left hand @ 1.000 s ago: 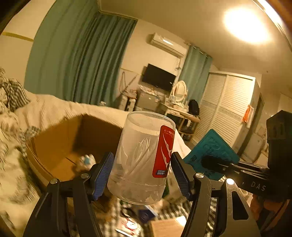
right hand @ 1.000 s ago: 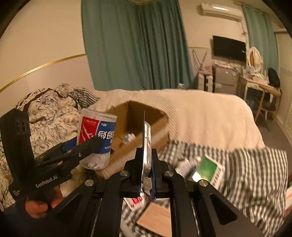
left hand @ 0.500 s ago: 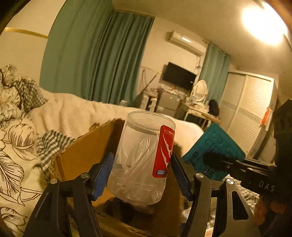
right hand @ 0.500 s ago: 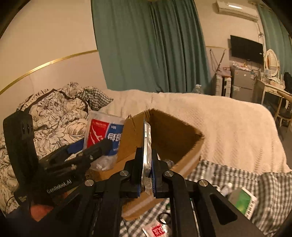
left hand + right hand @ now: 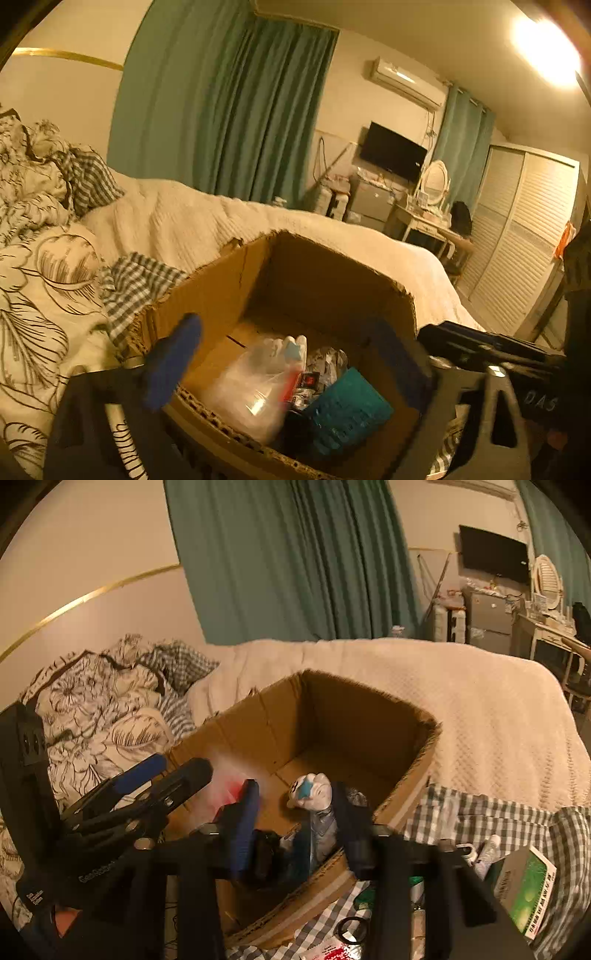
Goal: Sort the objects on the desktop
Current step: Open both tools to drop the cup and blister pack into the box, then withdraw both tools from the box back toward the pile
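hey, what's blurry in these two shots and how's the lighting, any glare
Left wrist view: both fingers of the left tool are smeared, its jaws just opened, and the clear container in the cardboard box is soft; ceiling lamp blows out. Right wrist view: right tool blurred, jaws just opened; dim amber light, no glare; fisheye bends the gold wall stripe.

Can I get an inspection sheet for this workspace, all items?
Surface: bed with a cream blanket; checked cloth at the near side.
Job's things: cardboard box open; clear container and teal packet inside it.
Clutter: green box and small items on the checked cloth.
Grippers: left gripper open above the box, jaws just opened; right gripper open, jaws just opened, nothing pressed between them.
Cables: wires by the TV.
Surroundings: teal curtains, air conditioner, wardrobe.
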The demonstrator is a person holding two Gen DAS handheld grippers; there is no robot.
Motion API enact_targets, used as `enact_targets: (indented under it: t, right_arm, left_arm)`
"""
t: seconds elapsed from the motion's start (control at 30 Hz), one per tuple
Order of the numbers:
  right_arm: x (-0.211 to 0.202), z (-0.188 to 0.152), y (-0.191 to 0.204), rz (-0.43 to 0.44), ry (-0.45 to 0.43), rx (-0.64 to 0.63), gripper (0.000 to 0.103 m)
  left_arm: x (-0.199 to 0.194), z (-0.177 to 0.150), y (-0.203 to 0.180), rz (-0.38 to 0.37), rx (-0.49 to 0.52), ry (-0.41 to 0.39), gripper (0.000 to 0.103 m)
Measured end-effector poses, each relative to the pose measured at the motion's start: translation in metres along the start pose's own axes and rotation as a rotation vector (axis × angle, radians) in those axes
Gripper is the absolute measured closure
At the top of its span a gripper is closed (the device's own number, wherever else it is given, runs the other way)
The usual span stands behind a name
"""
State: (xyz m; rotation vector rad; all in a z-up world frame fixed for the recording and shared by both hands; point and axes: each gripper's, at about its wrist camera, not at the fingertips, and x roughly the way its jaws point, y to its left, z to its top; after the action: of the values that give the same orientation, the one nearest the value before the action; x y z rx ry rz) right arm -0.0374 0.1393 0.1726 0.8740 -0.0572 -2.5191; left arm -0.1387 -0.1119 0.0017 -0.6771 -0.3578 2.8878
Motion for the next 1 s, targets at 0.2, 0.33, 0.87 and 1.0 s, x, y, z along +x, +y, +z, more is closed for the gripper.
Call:
enact_targets:
  t: [0.2, 0.33, 0.87, 1.0]
  right_arm:
    - [-0.036, -0.006, -0.019, -0.040, -0.047, 0.015, 0.060]
    - [-0.069, -0.024, -0.037, -0.076, -0.059, 0.028, 0.060]
    - [-0.181, -0.140, -0.121, -0.267, 0.026, 0.050, 0.050]
    - [-0.185, -0.167, -0.141, -0.264, 0.068, 0.106, 0.049]
  left_arm:
    - [-0.013, -0.005, -0.003, 0.002, -0.012, 0.011, 0.002]
    - [-0.029, -0.013, -0.017, -0.023, 0.011, 0.032, 0.002]
    - [-0.066, -0.101, -0.109, -0.186, 0.140, 0.150, 0.000]
    - [-0.053, -0.130, -0.138, -0.250, 0.221, 0.222, 0.000]
